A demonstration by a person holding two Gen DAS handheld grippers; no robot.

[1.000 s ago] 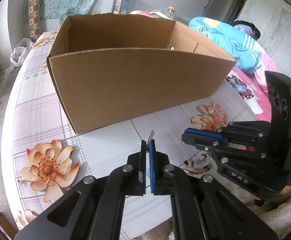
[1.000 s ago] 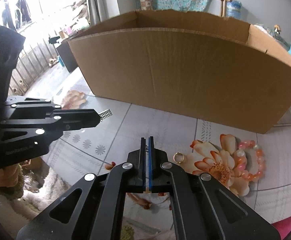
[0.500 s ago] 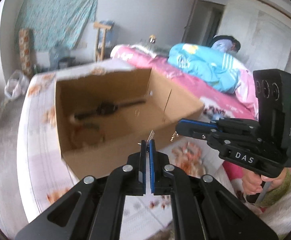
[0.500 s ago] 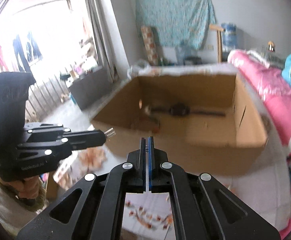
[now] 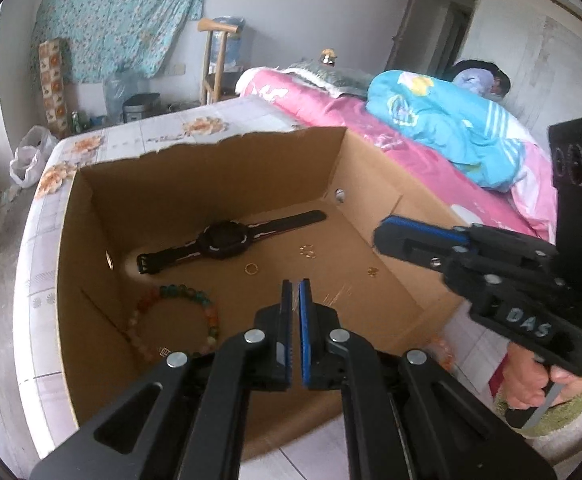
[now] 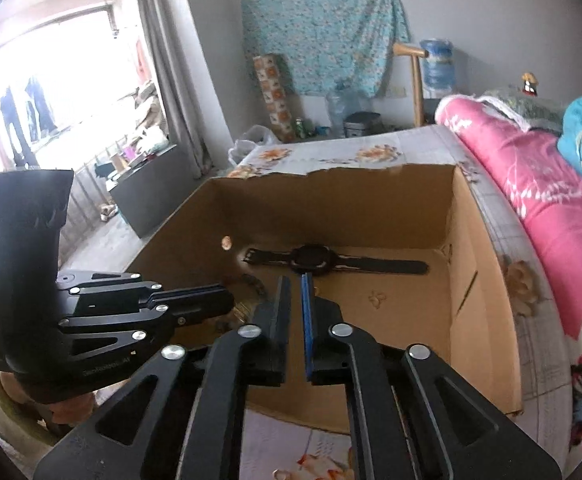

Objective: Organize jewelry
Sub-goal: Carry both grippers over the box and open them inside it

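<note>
From the left wrist view, the left gripper hangs over the near wall of the cardboard box, tilted down into it, its two pads pressed almost together with nothing visible between them. Inside the box, a black watch lies toward the far wall, its strap running roughly across the box from left to right. Nearer than the watch and toward the box's left wall lies a bead bracelet; a small gold ring lies just in front of the watch, near the middle of the floor. The right gripper reaches in over the box's right wall.

From the right wrist view, the right gripper also points down into the box, and its jaws are opening, with a clear empty gap between the pads. The watch lies beyond its tips, strap crosswise to the fingers. The left gripper sits over the box's left part. At the bottom edge, outside the box on its near side, a ring lies on the flowered cloth; any piece outside likely calls for moving back from the box, and the right gripper seems nearer to it.
</note>
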